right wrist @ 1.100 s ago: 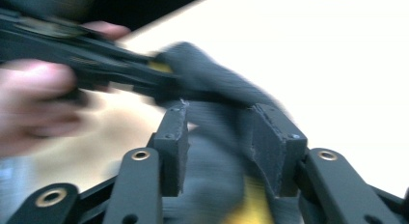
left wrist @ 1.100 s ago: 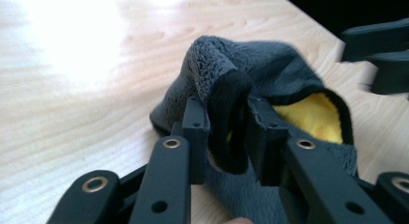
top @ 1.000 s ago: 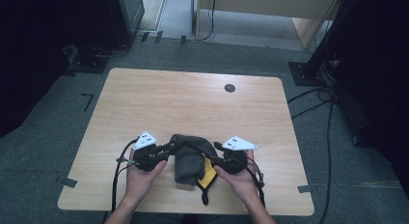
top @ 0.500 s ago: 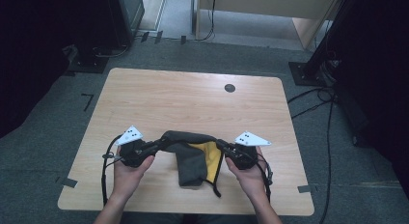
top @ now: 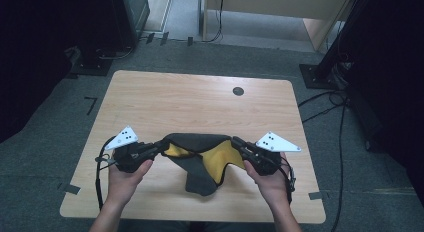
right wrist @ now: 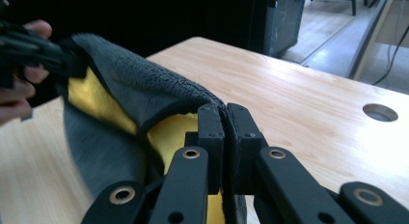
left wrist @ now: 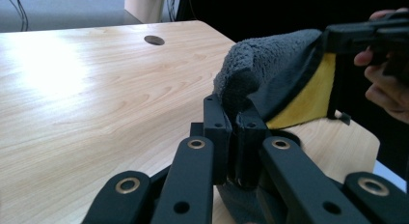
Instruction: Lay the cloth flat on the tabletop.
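1. The left tongs (top: 159, 146), at the lower left of the high view, are pressed together on one edge of a soft dark-grey terry cloth with a yellow inner face (top: 200, 159).
2. The right tongs (top: 237, 143), lower right in that view, pinch the opposite edge of the cloth.
3. Held at two far edges, the cloth spans the gap between the hands, and its loose middle droops toward the bench; this grip looks meant to spread it open.
4. In the left gripper view the grey pile bunches above the closed pads (left wrist: 226, 137), with the yellow side facing away.
5. The pale wooden bench (top: 190, 102) has a round cable hole (top: 238, 91) at upper right.
6. Grey carpet (top: 60, 122) surrounds the bench, with cables (top: 330, 104) on the floor at right.
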A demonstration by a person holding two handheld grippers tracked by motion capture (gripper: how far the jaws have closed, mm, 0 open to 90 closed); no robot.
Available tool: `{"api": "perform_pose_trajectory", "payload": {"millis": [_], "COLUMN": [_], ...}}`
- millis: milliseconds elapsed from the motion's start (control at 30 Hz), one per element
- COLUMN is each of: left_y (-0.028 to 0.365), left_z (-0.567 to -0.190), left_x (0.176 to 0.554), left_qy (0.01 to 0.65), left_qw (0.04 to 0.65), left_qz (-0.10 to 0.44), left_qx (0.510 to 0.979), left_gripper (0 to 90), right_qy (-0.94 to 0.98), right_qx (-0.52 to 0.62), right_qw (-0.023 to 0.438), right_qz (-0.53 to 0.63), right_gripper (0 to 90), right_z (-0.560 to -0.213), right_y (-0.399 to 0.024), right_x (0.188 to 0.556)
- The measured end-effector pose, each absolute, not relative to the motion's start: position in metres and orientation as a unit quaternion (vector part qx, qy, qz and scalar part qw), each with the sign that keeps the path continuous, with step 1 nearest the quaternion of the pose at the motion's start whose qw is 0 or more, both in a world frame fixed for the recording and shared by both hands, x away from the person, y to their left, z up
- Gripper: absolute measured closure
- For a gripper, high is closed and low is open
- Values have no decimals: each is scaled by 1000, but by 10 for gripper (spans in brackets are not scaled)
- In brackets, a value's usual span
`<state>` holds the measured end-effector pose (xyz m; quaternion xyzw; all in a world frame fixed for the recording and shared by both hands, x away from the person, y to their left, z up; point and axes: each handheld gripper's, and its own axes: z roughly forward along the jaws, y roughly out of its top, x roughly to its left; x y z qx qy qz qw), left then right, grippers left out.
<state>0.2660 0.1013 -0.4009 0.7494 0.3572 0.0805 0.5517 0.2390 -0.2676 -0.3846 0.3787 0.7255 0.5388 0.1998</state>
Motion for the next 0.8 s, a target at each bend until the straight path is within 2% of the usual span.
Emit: {"api": "perform_pose_trajectory", "payload": {"millis": [67,100,133,167,200,267,300,433,467,500,600,667,800], "left_y": [96,89,85,86,89,93,98,101,95,95,66,49,16], "left_z": [-406,-417,-425,-436,-441,-448,-451,-452,-455,-455,-461,-465,-473], "left_x": [273,281,285,290,292,294,294,290,287,287,275,269,257], "left_qy": [362,406,446,484,497,504,502,501,490,490,445,422,400], "left_qw": [533,479,439,418,418,424,430,446,455,455,459,462,445], "left_qz": [115,198,241,251,240,222,206,186,162,162,122,101,97], "left_qx": [756,753,742,727,722,719,722,718,726,726,759,773,795], "left_gripper": [817,684,539,465,465,458,448,446,447,447,442,402,296], "right_qy": [728,727,722,707,683,674,674,681,688,693,708,717,737], "right_qx": [389,404,420,454,499,514,518,510,508,506,506,507,511], "right_qw": [209,234,260,282,286,278,268,257,242,231,206,194,187], "right_qz": [524,504,485,463,450,452,454,457,458,458,447,437,401], "right_gripper": [843,807,736,658,628,608,587,571,566,561,539,525,475], "right_z": [-391,-398,-405,-415,-427,-433,-443,-446,-450,-452,-461,-468,-481], "right_y": [-266,-265,-265,-266,-271,-276,-286,-292,-293,-292,-287,-283,-274], "right_x": [251,259,265,272,280,283,285,282,280,280,281,283,288]}}
